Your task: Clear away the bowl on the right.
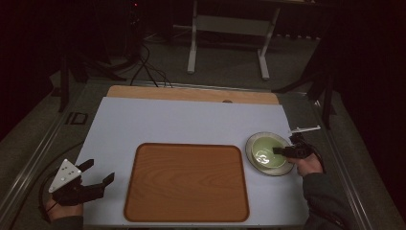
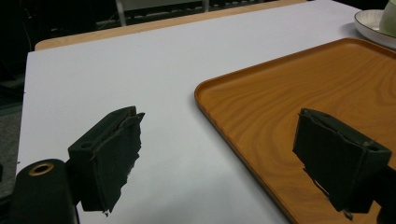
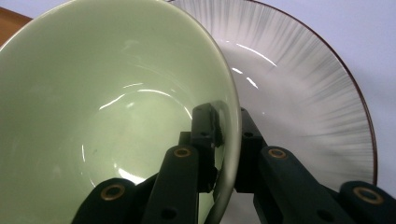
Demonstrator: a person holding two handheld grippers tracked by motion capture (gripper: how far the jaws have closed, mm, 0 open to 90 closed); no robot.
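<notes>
A pale green bowl (image 1: 266, 150) sits in a white ribbed plate (image 1: 286, 169) at the table's right side. My right gripper (image 1: 283, 151) is shut on the bowl's near rim, one jaw inside and one outside, as the right gripper view shows on the green bowl (image 3: 107, 102) and the plate (image 3: 299, 98) under it. A wooden tray (image 1: 186, 182) lies empty in the middle. My left gripper (image 1: 98, 175) hovers open at the table's front left corner, its jaws wide apart over the white surface and the tray's edge (image 2: 219, 116).
The white mat (image 1: 182, 120) covers the table, with a wooden strip (image 1: 191, 93) along its far edge. A small white object (image 1: 306, 129) lies just beyond the plate. A table frame (image 1: 225, 38) and cables (image 1: 148, 67) stand on the floor behind.
</notes>
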